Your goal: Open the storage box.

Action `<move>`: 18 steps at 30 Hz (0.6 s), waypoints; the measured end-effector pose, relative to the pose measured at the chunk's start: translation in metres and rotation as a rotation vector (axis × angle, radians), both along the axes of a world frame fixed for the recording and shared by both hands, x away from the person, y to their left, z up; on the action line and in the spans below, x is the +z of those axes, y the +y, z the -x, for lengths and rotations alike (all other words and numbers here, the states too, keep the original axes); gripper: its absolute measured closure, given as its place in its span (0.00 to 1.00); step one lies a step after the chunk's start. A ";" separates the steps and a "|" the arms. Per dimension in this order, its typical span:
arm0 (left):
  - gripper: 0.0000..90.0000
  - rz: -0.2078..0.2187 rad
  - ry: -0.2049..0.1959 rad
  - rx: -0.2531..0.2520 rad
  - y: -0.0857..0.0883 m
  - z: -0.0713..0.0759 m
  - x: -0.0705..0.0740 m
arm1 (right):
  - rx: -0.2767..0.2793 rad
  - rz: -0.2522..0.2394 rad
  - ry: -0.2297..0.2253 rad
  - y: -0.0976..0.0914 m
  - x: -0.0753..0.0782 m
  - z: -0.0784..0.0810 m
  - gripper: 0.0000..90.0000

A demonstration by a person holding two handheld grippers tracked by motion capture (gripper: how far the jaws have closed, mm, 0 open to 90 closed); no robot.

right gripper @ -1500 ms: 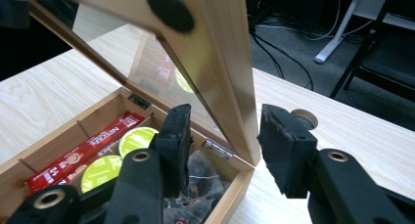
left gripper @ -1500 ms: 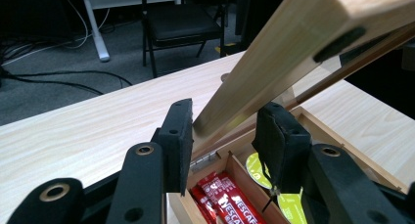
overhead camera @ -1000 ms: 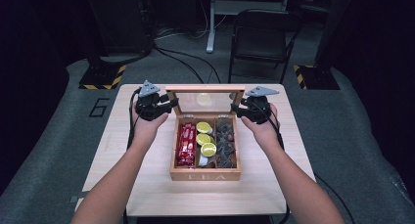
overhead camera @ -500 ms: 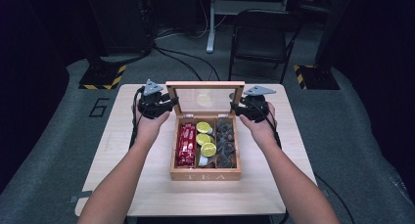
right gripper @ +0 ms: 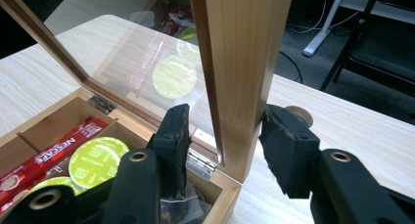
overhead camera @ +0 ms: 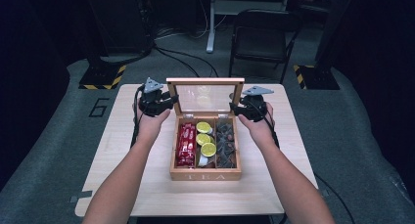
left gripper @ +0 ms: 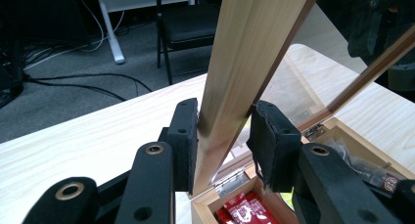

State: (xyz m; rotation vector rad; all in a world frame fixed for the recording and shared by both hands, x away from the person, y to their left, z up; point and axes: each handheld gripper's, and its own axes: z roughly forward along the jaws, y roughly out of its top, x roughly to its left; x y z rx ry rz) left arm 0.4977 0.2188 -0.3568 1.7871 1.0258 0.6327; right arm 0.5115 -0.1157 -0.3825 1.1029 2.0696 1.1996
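My left gripper (overhead camera: 169, 100) has just clamped onto the left edge of the upright glass-paned wooden lid (overhead camera: 205, 95) of the wooden tea box (overhead camera: 205, 175), my right gripper (overhead camera: 236, 108) pinching its right edge.

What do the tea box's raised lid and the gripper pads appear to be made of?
Light wooden-framed lid: pale unvarnished-looking wood with visible straight grain. Its clear window pane: glass or clear plastic, since it reflects the yellow-green capsules. Black pads on the left gripper: probably foam or rubber, matte with frayed edges.
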 end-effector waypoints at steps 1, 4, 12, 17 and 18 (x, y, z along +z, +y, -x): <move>0.71 0.002 0.000 0.002 0.000 0.000 0.000 | -0.002 -0.001 0.002 0.000 -0.001 -0.001 0.59; 0.71 0.000 0.001 0.004 0.000 -0.001 0.000 | -0.008 0.002 0.011 0.001 -0.002 -0.002 0.59; 0.71 0.014 0.008 0.004 0.001 -0.005 0.000 | -0.007 -0.013 0.017 0.001 -0.005 -0.006 0.59; 0.71 0.021 0.007 0.014 0.000 -0.007 0.000 | -0.010 -0.008 0.018 0.002 -0.007 -0.009 0.59; 0.71 0.021 0.009 0.014 0.000 -0.008 0.000 | -0.008 0.000 0.017 0.002 -0.008 -0.010 0.59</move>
